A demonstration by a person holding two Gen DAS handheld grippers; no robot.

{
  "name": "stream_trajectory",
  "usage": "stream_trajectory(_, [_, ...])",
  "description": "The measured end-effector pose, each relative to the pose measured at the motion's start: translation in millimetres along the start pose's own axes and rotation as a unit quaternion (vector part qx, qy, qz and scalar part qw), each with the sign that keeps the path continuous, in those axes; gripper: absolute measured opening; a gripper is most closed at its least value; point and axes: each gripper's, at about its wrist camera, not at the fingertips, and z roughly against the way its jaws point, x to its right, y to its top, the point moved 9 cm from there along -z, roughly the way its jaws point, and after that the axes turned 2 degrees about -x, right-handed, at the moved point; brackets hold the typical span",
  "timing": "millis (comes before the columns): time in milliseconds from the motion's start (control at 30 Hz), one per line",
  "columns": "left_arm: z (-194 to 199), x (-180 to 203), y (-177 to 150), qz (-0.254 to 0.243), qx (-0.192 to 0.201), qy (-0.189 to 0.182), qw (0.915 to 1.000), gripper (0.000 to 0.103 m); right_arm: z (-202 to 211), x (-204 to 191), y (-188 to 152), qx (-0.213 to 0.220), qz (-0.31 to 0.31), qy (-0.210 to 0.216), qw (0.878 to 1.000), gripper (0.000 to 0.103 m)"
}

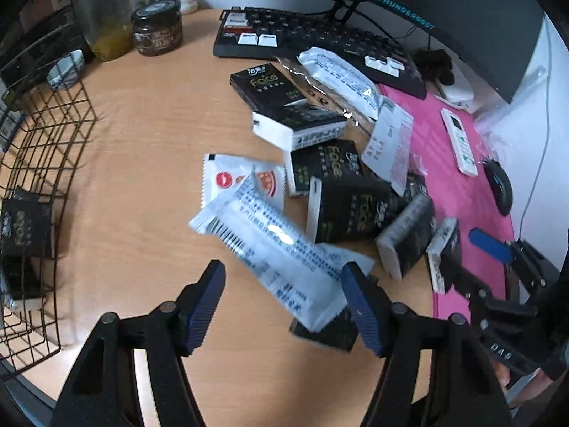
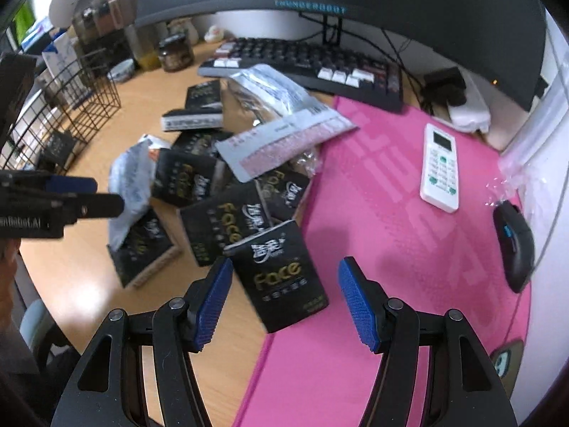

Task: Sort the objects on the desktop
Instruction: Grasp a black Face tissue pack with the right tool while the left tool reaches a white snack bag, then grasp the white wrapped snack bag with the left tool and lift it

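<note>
A heap of black "Face" tissue packs point(image 1: 350, 210) and white sachets lies on the wooden desk point(image 1: 149, 135). My left gripper point(image 1: 284, 302) is open, pointing down. A long white packet point(image 1: 270, 245) lies slanted between its fingers, over a black pack point(image 1: 325, 334). My right gripper point(image 2: 284, 302) is open too. A black Face pack point(image 2: 281, 277) sits between its fingers, close to the left pad, at the edge of the pink mat point(image 2: 391, 220). Each gripper shows in the other's view: the right gripper point(image 1: 473, 259) and the left gripper point(image 2: 106, 194).
A black wire basket point(image 1: 46, 163) at the left holds a black pack point(image 1: 21, 224). At the back are a keyboard point(image 1: 313, 35), a monitor point(image 2: 355, 0) and two jars point(image 1: 156, 28). A white remote point(image 2: 439, 167) and a black mouse point(image 2: 515, 245) lie on the pink mat.
</note>
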Motion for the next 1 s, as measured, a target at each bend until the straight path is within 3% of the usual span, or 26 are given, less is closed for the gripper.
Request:
stream_trajectory(167, [-15.6, 0.6, 5.7, 0.005, -0.017, 0.007, 0.9998, 0.073, -17.7, 0.0, -3.4, -0.017, 0.006, 0.014, 1.0, 0.063])
stream_trajectory(400, [-21.3, -2.9, 12.1, 0.009, -0.01, 0.019, 0.9997, 0.073, -23.6, -5.2, -10.7, -0.025, 0.011, 0.019, 0.999, 0.062])
stream_trajectory(533, [-18.8, -2.7, 9.3, -0.01, -0.004, 0.023, 0.9997, 0.052, -23.7, -6.1, -16.5, -0.031, -0.005, 0.023, 0.999, 0.048])
stream_trajectory(700, [-12.6, -8.6, -4.3, -0.036, -0.007, 0.028, 0.9989, 0.046, -19.6, -13.7, -26.8, -0.035, -0.011, 0.016, 0.999, 0.048])
stream_trajectory(900, [-2.2, -19.8, -25.1, -0.065, -0.015, 0.05, 0.9965, 0.048, -10.0, -36.0, -44.8, -0.037, -0.011, 0.026, 0.999, 0.047])
stream_trajectory(1000, [-0.1, -24.5, -24.6, -0.068, -0.01, 0.065, 0.9955, 0.067, -7.4, -39.5, -45.3, -0.028, -0.014, 0.019, 0.999, 0.048])
